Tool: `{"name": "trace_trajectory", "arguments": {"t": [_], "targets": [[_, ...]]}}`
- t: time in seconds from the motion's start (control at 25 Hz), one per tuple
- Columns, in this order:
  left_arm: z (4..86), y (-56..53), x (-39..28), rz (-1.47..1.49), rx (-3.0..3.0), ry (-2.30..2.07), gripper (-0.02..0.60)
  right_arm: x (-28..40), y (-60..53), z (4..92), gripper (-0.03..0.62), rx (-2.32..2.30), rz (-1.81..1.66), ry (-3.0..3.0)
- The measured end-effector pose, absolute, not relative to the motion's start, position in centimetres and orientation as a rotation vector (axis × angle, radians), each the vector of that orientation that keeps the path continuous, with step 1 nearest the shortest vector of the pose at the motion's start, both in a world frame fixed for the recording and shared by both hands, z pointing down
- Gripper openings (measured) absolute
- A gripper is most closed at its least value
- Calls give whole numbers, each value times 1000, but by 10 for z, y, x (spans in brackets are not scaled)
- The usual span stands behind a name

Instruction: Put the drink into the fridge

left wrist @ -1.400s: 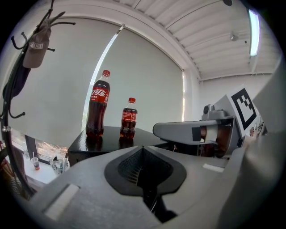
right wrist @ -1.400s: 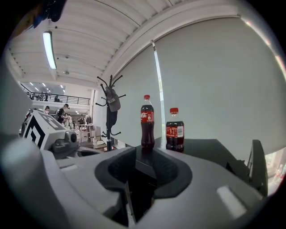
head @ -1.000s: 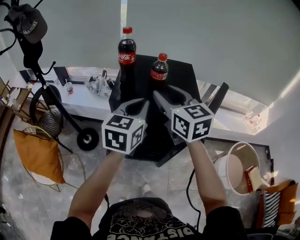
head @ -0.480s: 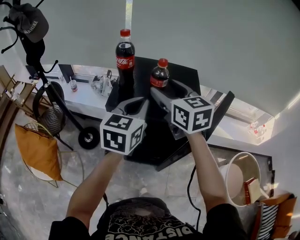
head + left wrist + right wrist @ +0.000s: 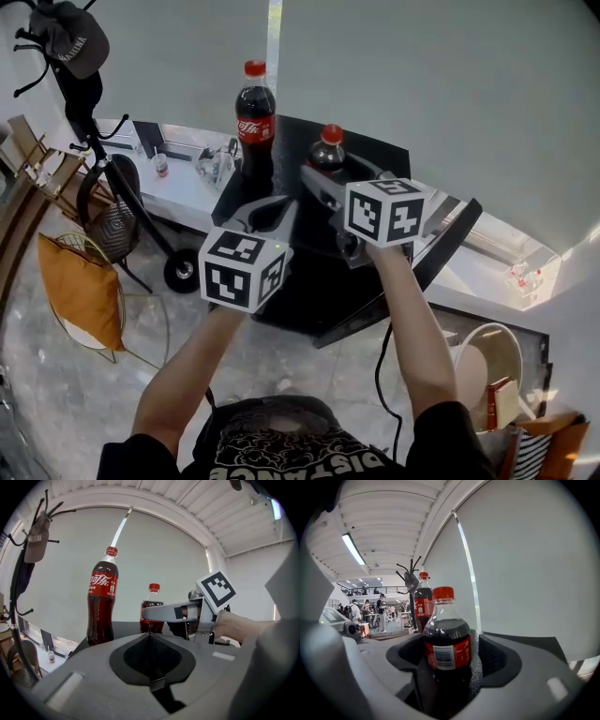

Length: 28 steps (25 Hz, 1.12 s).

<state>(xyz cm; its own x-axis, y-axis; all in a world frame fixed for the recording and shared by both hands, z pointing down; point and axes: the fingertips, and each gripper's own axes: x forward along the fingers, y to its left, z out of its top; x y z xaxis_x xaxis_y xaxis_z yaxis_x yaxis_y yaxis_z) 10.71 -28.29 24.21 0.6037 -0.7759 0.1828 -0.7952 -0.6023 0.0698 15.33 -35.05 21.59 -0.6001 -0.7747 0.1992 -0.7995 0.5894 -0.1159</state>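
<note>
I am holding my right gripper nearly level with its jaws spread as wide as they go. They have just been opening, and the small cola bottle is standing upright between them. There is a clear gap on one side of the bottle. On the other side the pad looks very close to it, and I cannot quite tell whether it is touching, so I am not clamping it.

My left gripper is hanging just beside the right one with its jaws pressed together on nothing.

The small bottle is standing on the black cabinet top, near its far edge. The tall cola bottle is standing on the same top just to the left and a little farther back, apart from the small one.

A coat stand with a cap on it is rising at the far left. Below it an orange cushion is lying on a wire chair. A white bucket is sitting on the floor to my right.
</note>
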Motion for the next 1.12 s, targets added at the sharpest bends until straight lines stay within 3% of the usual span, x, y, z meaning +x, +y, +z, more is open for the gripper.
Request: {"name": "trace_trajectory", "arguments": {"t": [0.36,1.12], "targets": [[247,-290,103,213,2642,-1392,3,145,-358,217,308,1268,185,-2704],[259,-253,79,208,2669,-1284,3,130,-299,199,307,1401,129,-2678]]}}
